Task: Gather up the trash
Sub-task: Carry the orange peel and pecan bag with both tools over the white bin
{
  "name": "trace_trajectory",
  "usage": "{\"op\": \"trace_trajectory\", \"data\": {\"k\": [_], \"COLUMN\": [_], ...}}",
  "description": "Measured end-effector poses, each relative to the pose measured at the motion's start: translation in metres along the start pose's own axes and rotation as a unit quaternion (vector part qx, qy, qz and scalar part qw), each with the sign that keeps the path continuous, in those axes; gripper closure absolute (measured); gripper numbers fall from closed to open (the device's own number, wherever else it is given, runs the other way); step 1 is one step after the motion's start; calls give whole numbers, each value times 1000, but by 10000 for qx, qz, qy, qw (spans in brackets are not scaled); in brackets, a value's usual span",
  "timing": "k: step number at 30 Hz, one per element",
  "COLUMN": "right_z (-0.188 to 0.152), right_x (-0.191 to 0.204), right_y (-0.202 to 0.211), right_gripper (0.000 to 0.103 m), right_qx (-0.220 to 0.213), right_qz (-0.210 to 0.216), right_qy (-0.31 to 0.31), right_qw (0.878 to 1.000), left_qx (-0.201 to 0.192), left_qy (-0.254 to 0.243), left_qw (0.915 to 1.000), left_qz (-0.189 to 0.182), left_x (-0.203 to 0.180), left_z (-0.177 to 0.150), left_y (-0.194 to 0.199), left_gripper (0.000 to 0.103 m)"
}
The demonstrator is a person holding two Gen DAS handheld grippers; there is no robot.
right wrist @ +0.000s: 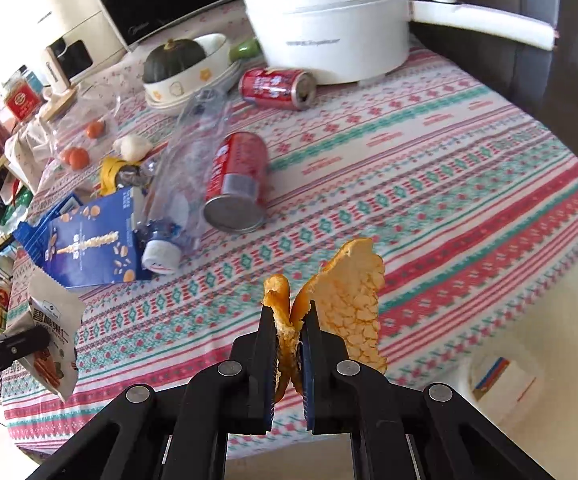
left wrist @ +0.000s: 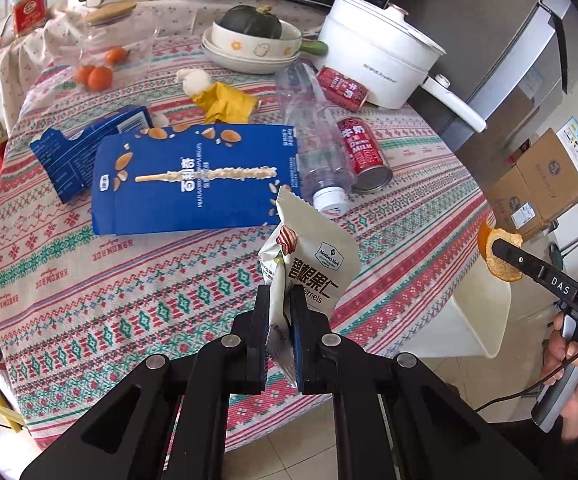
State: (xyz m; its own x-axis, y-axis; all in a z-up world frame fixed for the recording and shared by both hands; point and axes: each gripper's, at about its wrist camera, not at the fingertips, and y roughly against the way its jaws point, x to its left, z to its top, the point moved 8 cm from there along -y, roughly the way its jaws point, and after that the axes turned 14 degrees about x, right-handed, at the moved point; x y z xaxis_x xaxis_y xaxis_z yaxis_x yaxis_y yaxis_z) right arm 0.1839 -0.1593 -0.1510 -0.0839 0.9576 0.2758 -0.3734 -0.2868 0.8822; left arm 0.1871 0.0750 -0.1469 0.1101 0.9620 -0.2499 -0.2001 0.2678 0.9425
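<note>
Two grippers each held one piece of trash above the patterned worktop (left wrist: 89,280). The left gripper (left wrist: 279,312) had its jaws clamped on one white nut packet (left wrist: 313,256), long axis upright, tilted right. The right gripper (right wrist: 290,320) pinched one orange peel (right wrist: 349,296) — standing upright. On the worktop lay two red cans (left wrist: 363,152), one clear bottle (left wrist: 313,132) and two blue boxes (left wrist: 193,184) — all on their sides.

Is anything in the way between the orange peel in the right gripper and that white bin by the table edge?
Nothing visible is. The right gripper holds the orange peel over the table edge, and the white bin sits open just beyond, to its right.
</note>
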Motion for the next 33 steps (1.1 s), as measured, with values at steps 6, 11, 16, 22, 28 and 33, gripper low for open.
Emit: {"op": "trace_trajectory", "data": {"k": [6, 11, 16, 22, 28, 33], "right_z": [-9, -20, -32, -43, -62, -76], "right_x": [-58, -99, -140, -174, -200, -223], "right_y": [22, 39, 52, 67, 66, 63], "right_gripper": [95, 95, 95, 95, 95, 94], "right_qx": [18, 83, 144, 109, 262, 397], "right_qz": [-48, -75, -184, -333, -420, -440], "right_qy": [-531, -897, -1255, -1336, -1477, -1690], "right_qw": [9986, 9959, 9918, 9904, 9878, 9838], "left_qx": [21, 59, 177, 369, 433, 453], "left_qy": [-328, -607, -969, -1242, -1498, -1764], "left_qw": [9994, 9975, 9940, 9901, 9854, 9799], "left_qz": [-118, -346, -476, -534, -690, -817], "left_x": [-45, -96, -147, -192, -233, -268], "left_z": [2, 4, -2, -11, -15, -18], "left_y": [-7, -16, -34, -63, -83, -102], "left_gripper": [94, 94, 94, 94, 94, 94]}}
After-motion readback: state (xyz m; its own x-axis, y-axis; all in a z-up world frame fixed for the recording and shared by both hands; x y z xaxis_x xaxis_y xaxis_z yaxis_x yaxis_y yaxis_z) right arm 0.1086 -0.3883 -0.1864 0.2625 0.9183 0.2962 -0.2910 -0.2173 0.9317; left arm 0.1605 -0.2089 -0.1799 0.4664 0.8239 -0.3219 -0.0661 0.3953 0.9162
